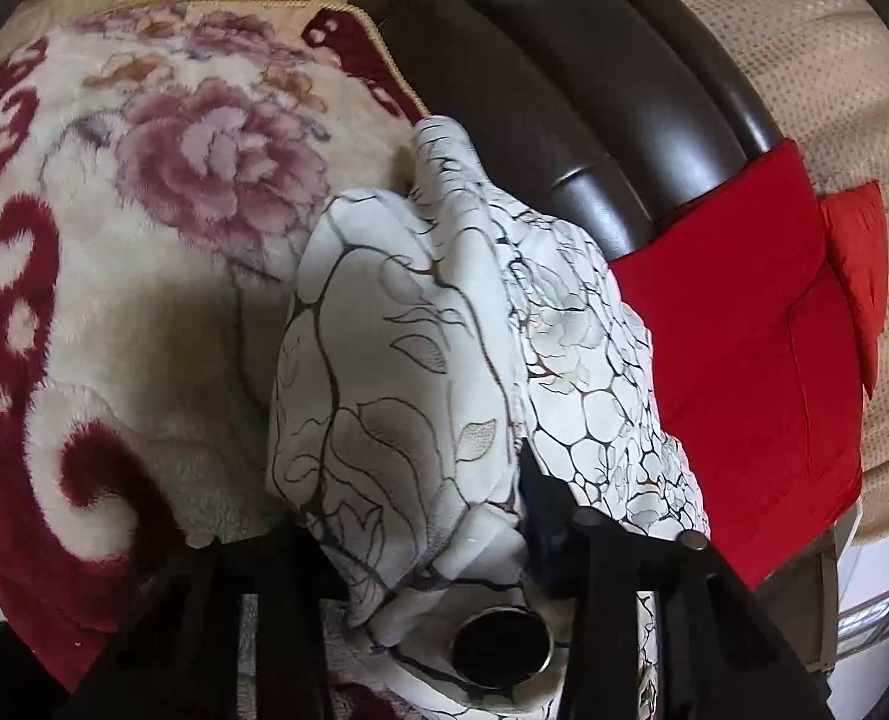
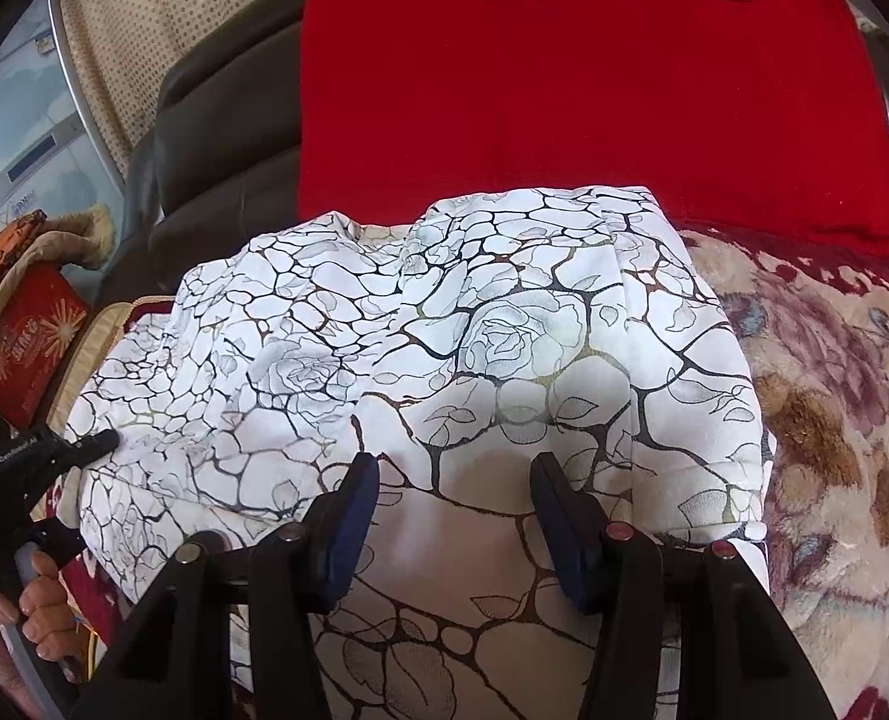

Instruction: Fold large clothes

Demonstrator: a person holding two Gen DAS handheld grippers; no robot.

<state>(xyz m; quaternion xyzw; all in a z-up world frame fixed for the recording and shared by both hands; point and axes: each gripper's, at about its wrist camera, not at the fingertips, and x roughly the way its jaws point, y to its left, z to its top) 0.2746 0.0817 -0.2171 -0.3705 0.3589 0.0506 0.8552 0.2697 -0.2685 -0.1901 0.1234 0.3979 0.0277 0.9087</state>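
A white garment (image 2: 444, 348) printed with dark vein lines and roses lies bunched on a floral blanket (image 2: 834, 408). My right gripper (image 2: 453, 480) is open, its blue-padded fingers (image 2: 354, 516) resting just above the cloth with nothing between them. My left gripper (image 1: 504, 516) is shut on a bunched fold of the same garment (image 1: 402, 360), which drapes over and hides its fingertips. The left gripper also shows at the left edge of the right wrist view (image 2: 93, 441), at the garment's left border.
A red cushion (image 2: 594, 78) leans on the dark leather sofa back (image 2: 216, 138) behind the garment. A red box (image 2: 24, 348) and orange cloth lie at the left. The plush floral blanket (image 1: 162, 210) covers the seat. A beige curtain (image 1: 774, 48) hangs behind.
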